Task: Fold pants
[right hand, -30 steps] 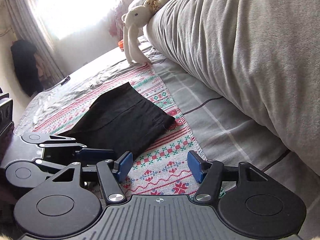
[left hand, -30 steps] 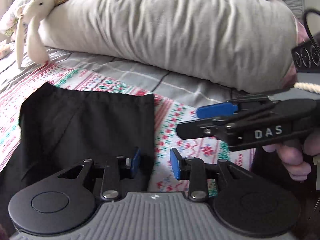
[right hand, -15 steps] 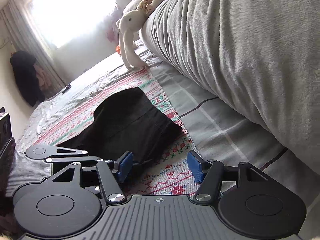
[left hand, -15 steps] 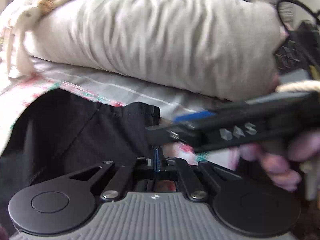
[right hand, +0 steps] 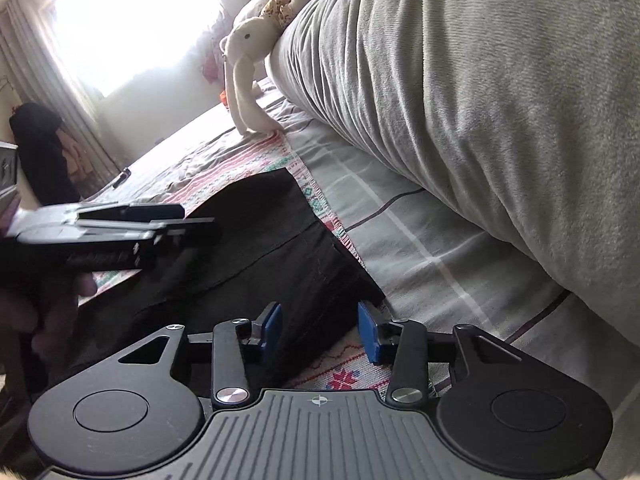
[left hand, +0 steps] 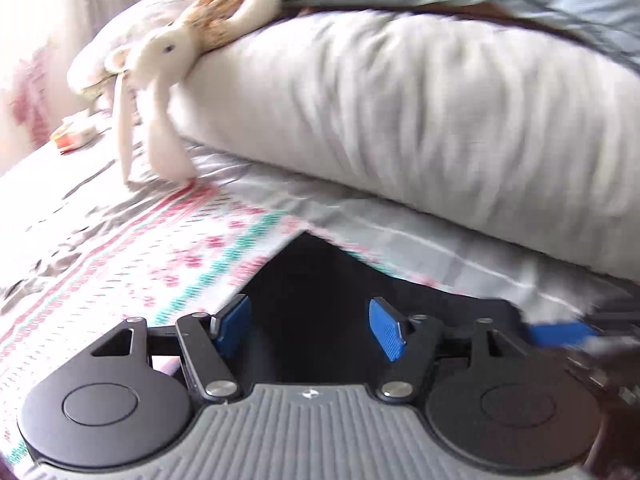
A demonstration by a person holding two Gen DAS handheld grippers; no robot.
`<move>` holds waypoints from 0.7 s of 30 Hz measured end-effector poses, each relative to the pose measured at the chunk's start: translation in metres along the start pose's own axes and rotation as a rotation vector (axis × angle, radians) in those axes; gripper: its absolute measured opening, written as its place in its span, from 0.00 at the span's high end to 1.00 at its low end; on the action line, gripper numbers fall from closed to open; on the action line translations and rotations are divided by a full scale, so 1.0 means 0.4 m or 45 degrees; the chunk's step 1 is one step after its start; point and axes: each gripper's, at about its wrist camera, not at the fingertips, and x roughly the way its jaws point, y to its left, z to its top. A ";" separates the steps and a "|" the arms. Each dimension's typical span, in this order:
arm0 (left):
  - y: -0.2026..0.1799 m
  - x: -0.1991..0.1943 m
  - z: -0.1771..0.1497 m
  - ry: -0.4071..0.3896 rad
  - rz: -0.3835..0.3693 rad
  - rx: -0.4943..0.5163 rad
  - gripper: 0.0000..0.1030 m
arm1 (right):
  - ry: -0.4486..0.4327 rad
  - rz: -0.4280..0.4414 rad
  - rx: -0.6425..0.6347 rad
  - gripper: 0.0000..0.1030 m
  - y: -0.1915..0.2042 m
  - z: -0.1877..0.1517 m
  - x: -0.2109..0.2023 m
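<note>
Two tongs are seen over black pants (right hand: pixel 256 248) that are spread on a patterned blanket (left hand: pixel 152 256) on the bed. In the left wrist view the left tongs (left hand: pixel 310 326) are held above the dark cloth, their blue pads wide apart and opening, nothing pressed between them. In the right wrist view the right tongs (right hand: pixel 319 330) are closing around a corner of the pants at six o'clock; the cloth lies between the pads, which are not yet pressed on it. A grey pillow (right hand: pixel 480 92) is seen at two o'clock, a plush rabbit (right hand: pixel 248 68) at twelve.
</note>
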 end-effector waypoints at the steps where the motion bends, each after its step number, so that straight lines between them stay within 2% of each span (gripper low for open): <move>1: 0.011 0.024 0.011 0.014 0.043 -0.008 0.12 | -0.002 -0.008 -0.012 0.68 0.004 -0.001 0.003; 4: 0.028 0.075 0.037 0.041 0.058 -0.029 0.18 | -0.012 -0.046 -0.042 0.81 0.010 -0.002 0.010; 5: 0.033 0.091 0.045 0.069 0.031 -0.051 0.27 | -0.014 -0.046 -0.043 0.89 0.009 -0.003 0.011; 6: 0.039 0.105 0.051 0.099 0.010 -0.075 0.42 | -0.017 -0.037 -0.040 0.94 0.009 -0.003 0.010; 7: 0.039 0.117 0.052 0.135 0.006 -0.091 0.52 | -0.024 -0.027 -0.038 0.96 0.009 -0.003 0.009; 8: 0.035 0.125 0.055 0.154 0.017 -0.087 0.72 | -0.040 -0.024 -0.041 0.98 0.011 -0.002 0.005; 11: 0.009 0.099 0.068 0.052 0.063 -0.027 0.72 | -0.139 0.010 -0.060 0.99 0.022 0.004 -0.025; 15: 0.022 0.064 0.086 -0.099 0.067 -0.083 0.71 | -0.292 0.014 -0.079 1.00 0.030 0.014 -0.071; 16: 0.025 0.063 0.089 -0.137 0.100 -0.092 0.71 | -0.300 0.002 -0.064 1.00 0.027 0.017 -0.075; 18: 0.021 0.073 0.091 -0.186 0.234 -0.065 0.65 | -0.298 -0.031 -0.039 1.00 0.019 0.021 -0.075; 19: 0.019 0.080 0.090 -0.185 0.295 -0.047 0.63 | -0.281 -0.053 -0.030 1.00 0.015 0.023 -0.070; 21: 0.033 0.094 0.089 -0.150 0.326 -0.064 0.52 | -0.222 -0.116 -0.018 0.95 0.009 0.024 -0.047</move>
